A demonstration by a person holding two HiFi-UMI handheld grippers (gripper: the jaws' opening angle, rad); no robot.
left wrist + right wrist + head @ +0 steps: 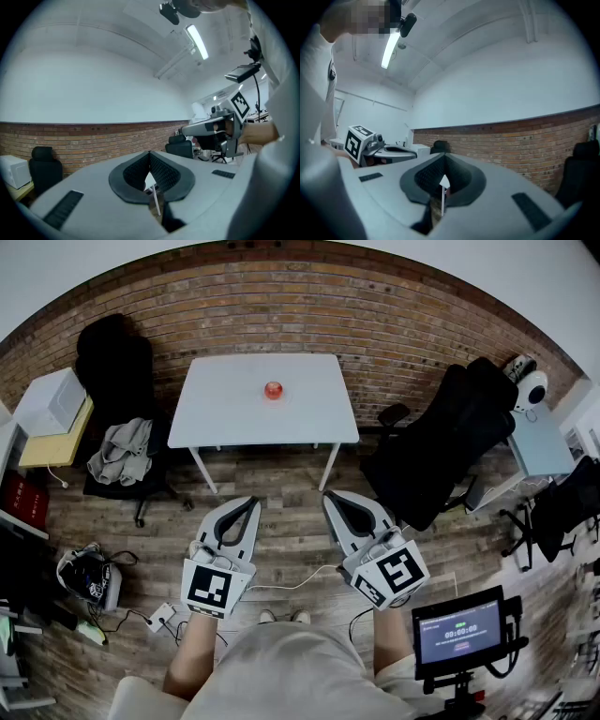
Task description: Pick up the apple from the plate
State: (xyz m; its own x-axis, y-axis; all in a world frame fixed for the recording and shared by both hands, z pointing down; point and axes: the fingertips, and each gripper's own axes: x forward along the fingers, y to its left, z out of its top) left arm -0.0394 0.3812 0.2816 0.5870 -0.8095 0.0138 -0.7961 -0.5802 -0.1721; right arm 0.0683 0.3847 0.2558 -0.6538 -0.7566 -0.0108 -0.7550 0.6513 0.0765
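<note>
A red apple (pixel 273 390) sits on a small plate near the far middle of a white table (pixel 234 409), seen in the head view. Both grippers are held level well short of the table, over the wooden floor. My left gripper (pixel 251 504) is shut, its jaw tips together with nothing between them; in its own view (pixel 150 161) a sliver of the white table shows through the jaw gap. My right gripper (pixel 330 499) is also shut and empty, its tips (pixel 444 161) meeting. The apple is hidden in both gripper views.
A black chair with grey clothes (pixel 120 451) stands left of the table, and black chairs (pixel 450 442) stand to its right. A brick wall (pixel 375 324) runs behind. A bag and cables (pixel 89 576) lie on the floor at left. A small screen (pixel 459 629) is at lower right.
</note>
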